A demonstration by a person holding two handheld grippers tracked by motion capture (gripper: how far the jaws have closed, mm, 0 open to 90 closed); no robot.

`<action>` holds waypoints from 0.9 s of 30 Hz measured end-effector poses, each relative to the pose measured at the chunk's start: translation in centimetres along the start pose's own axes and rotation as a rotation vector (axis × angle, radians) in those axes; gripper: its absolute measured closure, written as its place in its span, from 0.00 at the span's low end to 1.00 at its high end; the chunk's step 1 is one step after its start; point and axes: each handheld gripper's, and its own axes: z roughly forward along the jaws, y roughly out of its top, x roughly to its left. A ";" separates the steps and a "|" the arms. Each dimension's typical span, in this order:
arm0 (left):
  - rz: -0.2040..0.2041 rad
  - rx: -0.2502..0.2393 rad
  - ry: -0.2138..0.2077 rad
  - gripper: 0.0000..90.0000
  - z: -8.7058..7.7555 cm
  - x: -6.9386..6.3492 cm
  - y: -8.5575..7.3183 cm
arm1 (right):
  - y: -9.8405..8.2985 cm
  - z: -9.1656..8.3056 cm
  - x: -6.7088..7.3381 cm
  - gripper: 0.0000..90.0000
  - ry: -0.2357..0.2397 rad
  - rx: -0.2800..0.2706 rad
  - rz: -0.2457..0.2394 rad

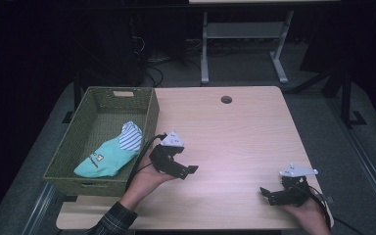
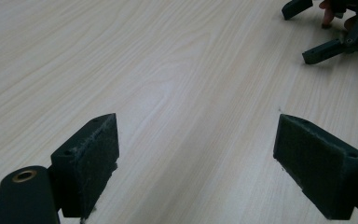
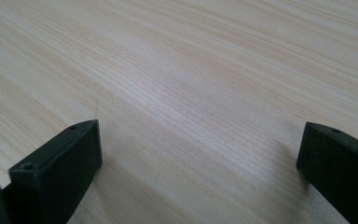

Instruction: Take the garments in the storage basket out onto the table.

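Socks: a mint-green sock with a blue-and-white striped one lying on its upper end; both lie inside the basket, toward its right wall
Basket: green woven bin at the left edge of the table; its right wall stands just beside the left gripper
Left gripper: held low over the bare wood just right of the basket; jaws spread wide with nothing between them; it points away from the socks, toward the table's middle
Right gripper: near the front right corner of the table, well apart from the basket; jaws likewise spread and empty; the left gripper view catches it at the top right
Step in hand: by my reading the socks are already stowed and both grippers rest clear of them; the putting-away looks finished
Next move: if more is wanted, the left gripper must turn back over the basket wall and come down on the socks; otherwise both can rest
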 end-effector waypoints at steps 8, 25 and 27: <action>0.002 -0.013 0.004 0.15 -0.6 0.2 0.5 | 0.0 0.0 0.0 0.00 0.000 0.000 0.000; 0.007 -0.023 -0.010 0.15 -1.9 0.9 1.4 | 0.0 0.0 0.0 0.00 0.000 -0.001 0.001; 0.011 -0.016 -0.009 0.15 -1.9 1.0 1.5 | 0.0 0.0 0.0 0.00 0.000 -0.001 0.001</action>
